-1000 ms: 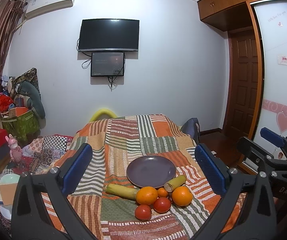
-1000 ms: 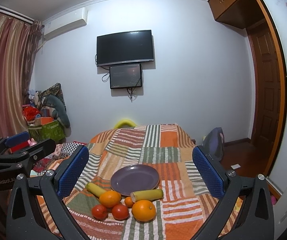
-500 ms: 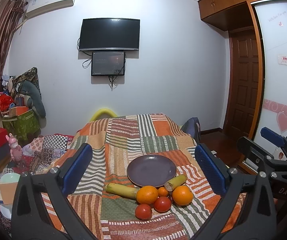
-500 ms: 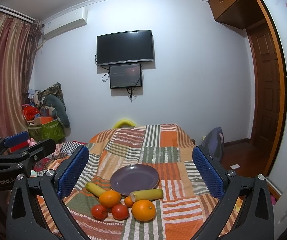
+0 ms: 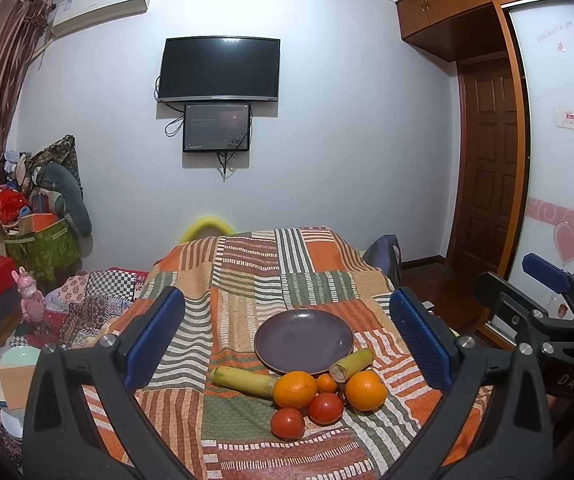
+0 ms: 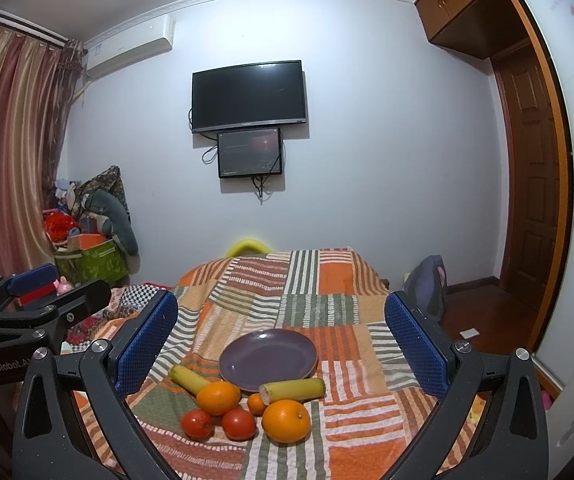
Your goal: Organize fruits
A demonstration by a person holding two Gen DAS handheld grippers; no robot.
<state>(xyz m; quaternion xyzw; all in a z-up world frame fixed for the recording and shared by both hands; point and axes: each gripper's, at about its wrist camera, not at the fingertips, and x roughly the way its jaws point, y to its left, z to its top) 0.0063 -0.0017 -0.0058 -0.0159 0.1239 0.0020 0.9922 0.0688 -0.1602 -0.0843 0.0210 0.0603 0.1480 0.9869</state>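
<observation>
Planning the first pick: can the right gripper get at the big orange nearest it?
Probably yes. The right gripper is open, and that orange sits at the pile's near edge with nothing in front of it.

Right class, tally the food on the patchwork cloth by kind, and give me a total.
Large oranges: 2
Small orange: 1
Red tomatoes: 2
Yellow-green stalk pieces: 2
Total: 7, all lying in front of the empty purple plate.
</observation>
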